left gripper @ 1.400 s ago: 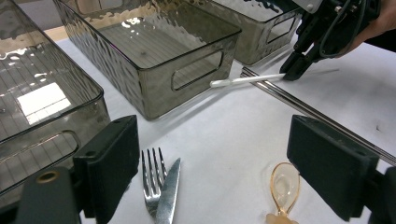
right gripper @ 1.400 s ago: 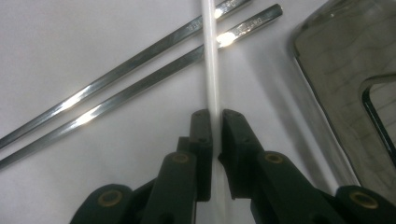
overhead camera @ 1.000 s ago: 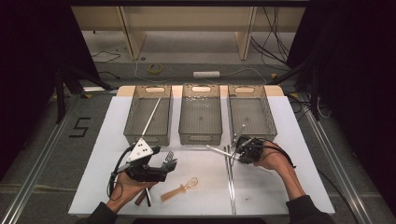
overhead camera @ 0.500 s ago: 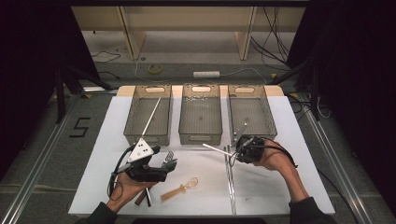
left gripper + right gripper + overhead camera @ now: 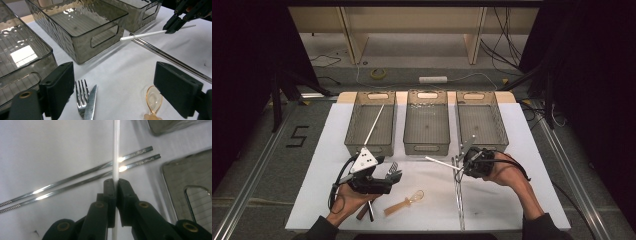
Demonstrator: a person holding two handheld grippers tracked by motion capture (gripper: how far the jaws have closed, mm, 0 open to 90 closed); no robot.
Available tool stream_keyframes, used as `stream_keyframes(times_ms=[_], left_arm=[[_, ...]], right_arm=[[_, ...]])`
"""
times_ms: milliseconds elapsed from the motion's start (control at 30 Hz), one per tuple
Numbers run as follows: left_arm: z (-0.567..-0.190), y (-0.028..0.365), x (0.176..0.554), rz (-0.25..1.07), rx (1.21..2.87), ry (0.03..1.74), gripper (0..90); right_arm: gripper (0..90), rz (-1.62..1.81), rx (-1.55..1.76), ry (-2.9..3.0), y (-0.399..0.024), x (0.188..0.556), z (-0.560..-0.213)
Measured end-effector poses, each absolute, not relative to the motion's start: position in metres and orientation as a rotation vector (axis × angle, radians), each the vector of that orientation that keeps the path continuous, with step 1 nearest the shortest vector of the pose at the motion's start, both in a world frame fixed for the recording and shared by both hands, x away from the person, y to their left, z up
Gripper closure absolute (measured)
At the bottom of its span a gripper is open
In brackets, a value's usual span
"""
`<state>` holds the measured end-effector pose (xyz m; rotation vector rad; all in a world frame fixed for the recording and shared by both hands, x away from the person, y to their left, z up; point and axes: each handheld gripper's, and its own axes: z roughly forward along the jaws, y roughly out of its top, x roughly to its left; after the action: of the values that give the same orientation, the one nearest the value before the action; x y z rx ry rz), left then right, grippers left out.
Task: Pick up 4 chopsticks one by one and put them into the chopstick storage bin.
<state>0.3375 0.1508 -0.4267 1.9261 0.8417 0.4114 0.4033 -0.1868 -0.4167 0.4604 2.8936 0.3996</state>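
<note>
High view: our right tongs (image 5: 460, 164) pinch the white chopstick (image 5: 441, 163), off the tabletop (image 5: 512, 200). Right gripper view: steel chopsticks (image 5: 75, 178) lie beyond; keep grip firm, lift level. Left gripper view: left tongs (image 5: 120, 92) spread, fork (image 5: 81, 100) btwn.

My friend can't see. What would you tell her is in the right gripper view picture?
The right gripper pinches a thin white chopstick between its black jaws, above a white table. Two shiny metal chopsticks lie side by side on the table underneath.
</note>
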Motion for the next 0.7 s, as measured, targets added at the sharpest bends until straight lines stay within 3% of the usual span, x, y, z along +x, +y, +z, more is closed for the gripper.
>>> stream_keyframes(times_ms=[700], left_arm=[[-0.419,0.124,0.343,0.352,2.015,0.75,16.5]], right_arm=[[86.3,0.425,0.282,2.891,-0.156,0.381,-0.401]])
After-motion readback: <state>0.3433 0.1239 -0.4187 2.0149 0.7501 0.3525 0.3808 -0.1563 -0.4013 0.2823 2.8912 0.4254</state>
